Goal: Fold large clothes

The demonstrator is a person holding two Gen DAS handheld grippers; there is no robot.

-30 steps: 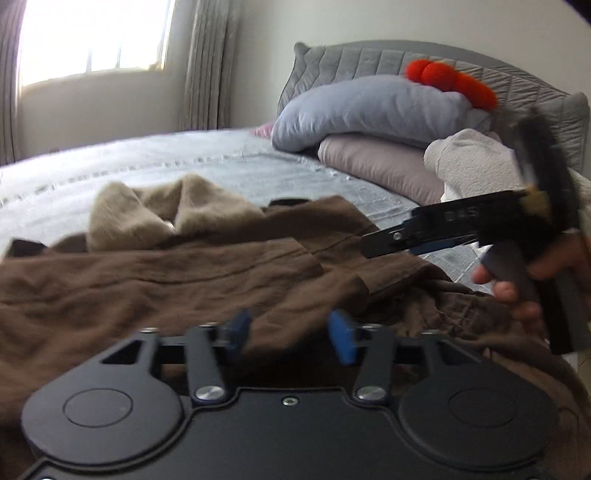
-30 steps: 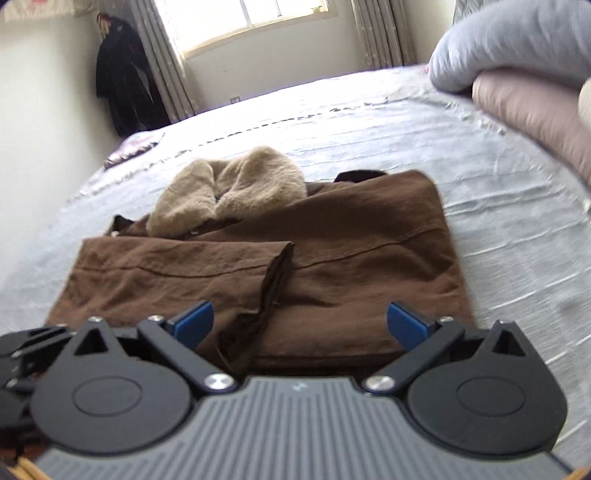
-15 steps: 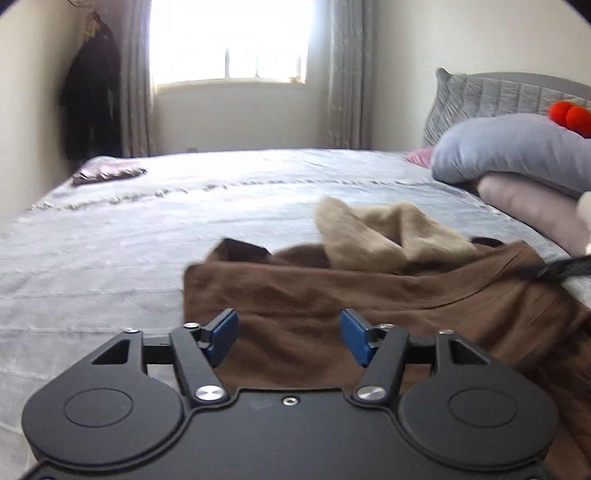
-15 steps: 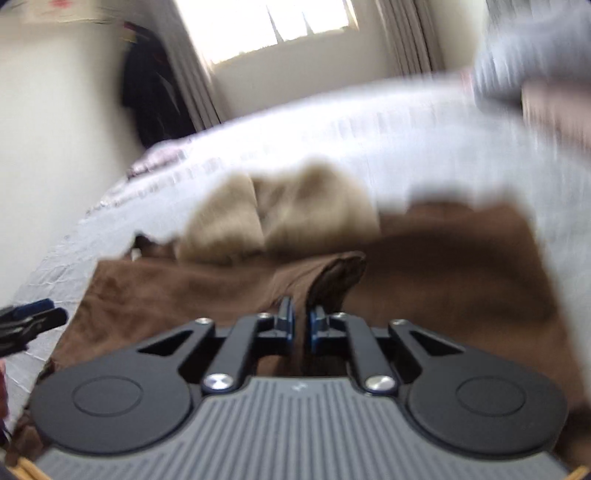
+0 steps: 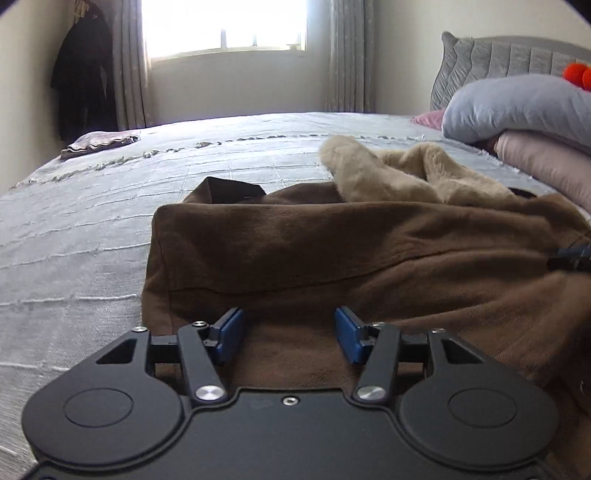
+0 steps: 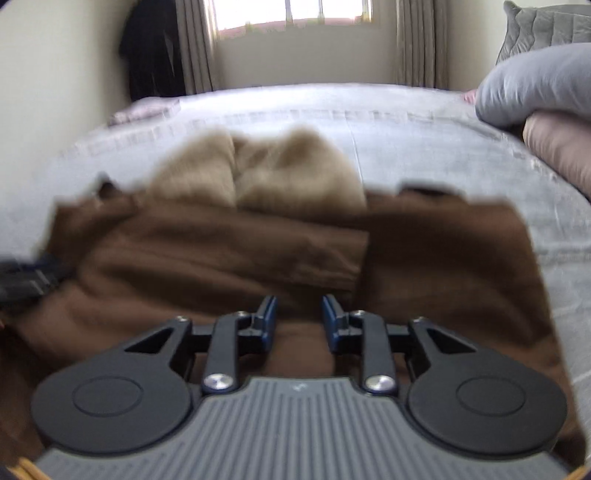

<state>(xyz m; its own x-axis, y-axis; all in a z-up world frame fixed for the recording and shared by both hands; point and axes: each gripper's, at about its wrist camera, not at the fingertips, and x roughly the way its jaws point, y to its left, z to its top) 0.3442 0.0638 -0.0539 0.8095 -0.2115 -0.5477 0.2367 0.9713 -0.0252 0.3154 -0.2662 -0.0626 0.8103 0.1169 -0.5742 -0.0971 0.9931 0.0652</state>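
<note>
From the left wrist camera, the left gripper [image 5: 289, 334] sits low over the near edge of a brown coat [image 5: 332, 251] that lies spread on a grey bedspread [image 5: 92, 221]. Its blue pads [image 5: 229, 334] stand well apart, with brown cloth showing between them but nothing pinched, so it is released. The coat's left edge is folded into a rounded ridge, and a tan fleece collar [image 5: 388, 173] lies bunched at the far side of the coat. At the right edge of this view, the dark tip of the right gripper [image 5: 572, 256] rests against the cloth. A blue-grey pillow [image 5: 517, 107] lies on a pink pillow [image 5: 546, 162] by the grey headboard [image 5: 498, 62]. A small folded cloth [image 5: 99, 142] lies near the far left corner of the bed, below a dark garment [image 5: 85, 74] hanging beside the window [image 5: 225, 26].

The right wrist camera is blurred. The right gripper [image 6: 298, 323] hovers over the coat [image 6: 443, 258], its pads [image 6: 267, 321] parted by a narrower gap with only cloth visible behind them; it is released too. A sleeve [image 6: 221, 251] lies folded across the coat's front, and the collar [image 6: 266, 173] sits beyond it. The left gripper [image 6: 29, 277] shows dark at the left edge.
</note>
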